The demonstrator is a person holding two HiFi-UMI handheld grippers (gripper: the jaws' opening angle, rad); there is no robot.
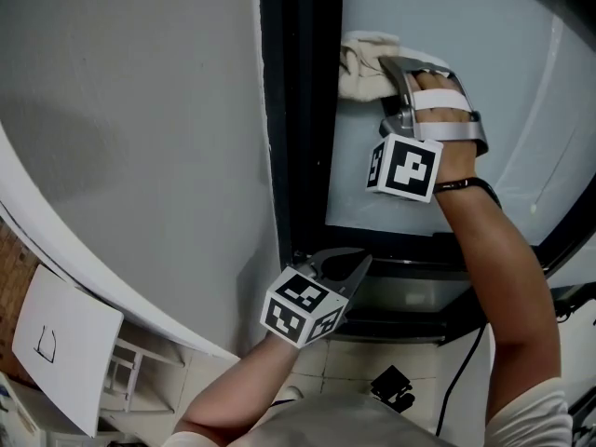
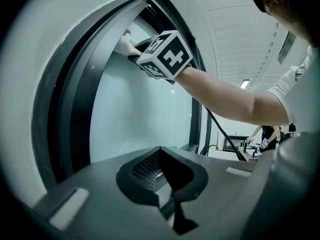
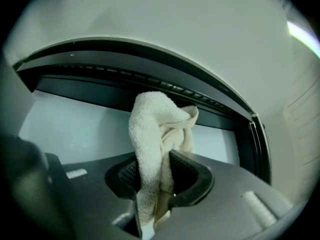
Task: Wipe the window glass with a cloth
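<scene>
A cream terry cloth (image 1: 365,63) is pressed against the pale window glass (image 1: 466,26) near its dark left frame (image 1: 298,110). My right gripper (image 1: 396,68) is shut on the cloth, which bunches up from between its jaws (image 3: 159,149) toward the top frame rail. In the left gripper view the cloth (image 2: 125,45) shows as a white lump high on the glass (image 2: 140,109), beside the right gripper's marker cube. My left gripper (image 1: 358,264) hangs low by the window's bottom corner, shut and empty (image 2: 165,184).
A grey wall (image 1: 140,138) runs left of the frame. The dark sill (image 1: 410,296) lies below the glass. A white sheet (image 1: 65,343) and white rack sit lower left. A black cable (image 1: 466,361) hangs under the right arm. A person stands far off in the left gripper view (image 2: 272,134).
</scene>
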